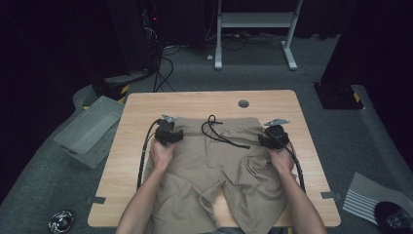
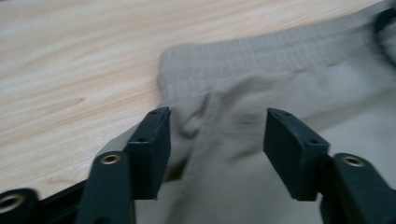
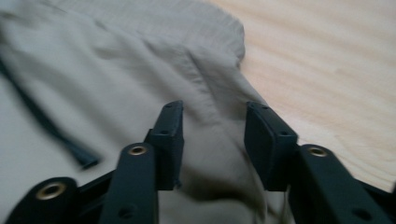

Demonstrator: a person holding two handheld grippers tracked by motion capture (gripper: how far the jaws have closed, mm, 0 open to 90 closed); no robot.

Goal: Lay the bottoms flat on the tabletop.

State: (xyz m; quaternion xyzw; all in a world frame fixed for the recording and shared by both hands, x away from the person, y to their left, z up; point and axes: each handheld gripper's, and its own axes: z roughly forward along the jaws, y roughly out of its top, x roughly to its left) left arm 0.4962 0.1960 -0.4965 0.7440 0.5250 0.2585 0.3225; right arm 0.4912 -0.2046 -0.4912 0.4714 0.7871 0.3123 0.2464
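The shorts lie flat on my surface, waistband toward the far edge, legs rumpled toward the near edge, black cord looped across the top. My left tool sits at the left waistband corner, released, with a ridge of cloth between the jaws but not pinched. My right tool is the same at the right corner: apart, fabric bunched between, nothing gripped.

Risks, as I judge them: if I clench now I may catch only the top layer, so the shorts would lift unevenly or slip free. The cord end lies near the right tool and could snag. One side gripping before the other would skew the cloth.

The surface is pale wood with a round port. A grey bin sits on the carpet to the left, a white frame stands beyond, and the room is dark.
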